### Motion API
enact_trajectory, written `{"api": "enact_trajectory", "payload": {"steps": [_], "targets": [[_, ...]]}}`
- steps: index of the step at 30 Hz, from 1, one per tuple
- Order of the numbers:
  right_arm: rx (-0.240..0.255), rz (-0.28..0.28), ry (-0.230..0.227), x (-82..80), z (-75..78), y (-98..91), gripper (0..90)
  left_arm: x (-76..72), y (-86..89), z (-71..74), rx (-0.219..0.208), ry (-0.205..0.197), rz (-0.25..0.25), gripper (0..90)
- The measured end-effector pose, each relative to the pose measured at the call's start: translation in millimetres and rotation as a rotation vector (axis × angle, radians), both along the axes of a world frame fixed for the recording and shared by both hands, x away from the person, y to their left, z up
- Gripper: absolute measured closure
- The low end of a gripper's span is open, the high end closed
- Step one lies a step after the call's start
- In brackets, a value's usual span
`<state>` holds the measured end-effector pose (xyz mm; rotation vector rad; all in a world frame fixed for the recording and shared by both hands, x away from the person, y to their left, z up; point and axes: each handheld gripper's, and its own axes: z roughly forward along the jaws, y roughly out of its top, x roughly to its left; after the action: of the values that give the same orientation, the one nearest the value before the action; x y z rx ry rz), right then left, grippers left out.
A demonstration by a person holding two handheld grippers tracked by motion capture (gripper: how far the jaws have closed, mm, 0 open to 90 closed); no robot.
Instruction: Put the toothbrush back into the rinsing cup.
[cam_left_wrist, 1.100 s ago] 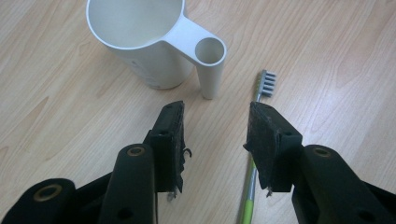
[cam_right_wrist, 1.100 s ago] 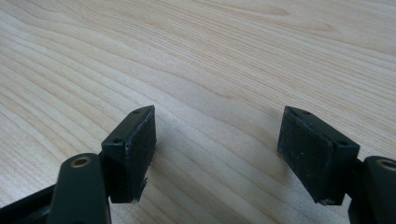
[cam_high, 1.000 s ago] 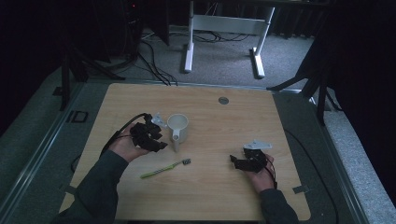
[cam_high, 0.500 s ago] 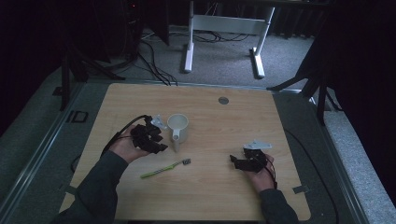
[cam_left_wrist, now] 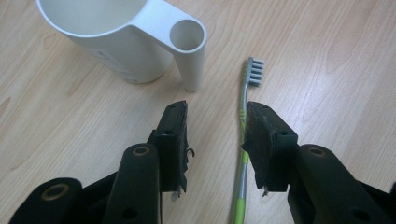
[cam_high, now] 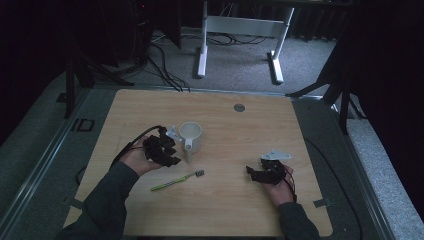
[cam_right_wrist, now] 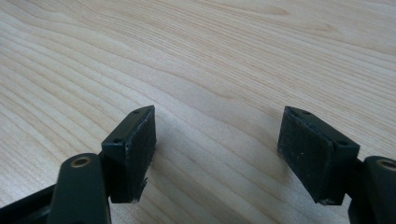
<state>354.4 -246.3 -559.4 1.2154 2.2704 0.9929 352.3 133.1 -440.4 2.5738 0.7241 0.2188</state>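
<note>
Beside cup (cam_high: 190, 136): left gripper (cam_left_wrist: 215, 122), our jaws just narrowing, nothing between; toothbrush (cam_left_wrist: 243, 140) outside.
Right gripper (cam_right_wrist: 215, 140): well right of cup, jaws wide, empty.
Next: we'd go for toothbrush.

On the table (cam_high: 225, 210), the toothbrush (cam_high: 177, 181) lies just before the cup (cam_high: 190, 136), left of centre.

Left gripper (cam_left_wrist: 215, 122): 2 black jaws with flat, scuffed rectangular pads, mounted on rounded black arms with brass-ringed screw holes; a black cable trails from its body. Right gripper (cam_right_wrist: 217, 140): 2 matching black jaws with small corner screws, a grey 3-cornered plate on top. Both forearms wear dark grey long sleeves (cam_high: 107, 200) reaching the wrists.
</note>
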Motion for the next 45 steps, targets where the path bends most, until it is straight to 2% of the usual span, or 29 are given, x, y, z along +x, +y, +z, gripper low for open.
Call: {"api": "enact_trajectory", "payload": {"steps": [11, 18, 27, 45], "targets": [[0.000, 0.000, 0.001, 0.0, 0.0, 0.0, 27.5, -0.1, -4.7, -4.2, 0.017, 0.016, -0.017, 60.6], [0.000, 0.000, 0.000, 0.0, 0.0, 0.0, 27.5, -0.5, -11.8, -8.7, 0.051, 0.038, -0.034, 60.9], [0.000, 0.000, 0.001, 0.0, 0.0, 0.0, 27.5, -1.3, -16.8, -13.2, 0.071, 0.058, -0.052, 63.0], [0.001, -0.001, 0.000, 0.0, 0.0, 0.1, 27.5, -2.3, -12.6, -18.9, 0.064, 0.051, -0.028, 60.7]]}}
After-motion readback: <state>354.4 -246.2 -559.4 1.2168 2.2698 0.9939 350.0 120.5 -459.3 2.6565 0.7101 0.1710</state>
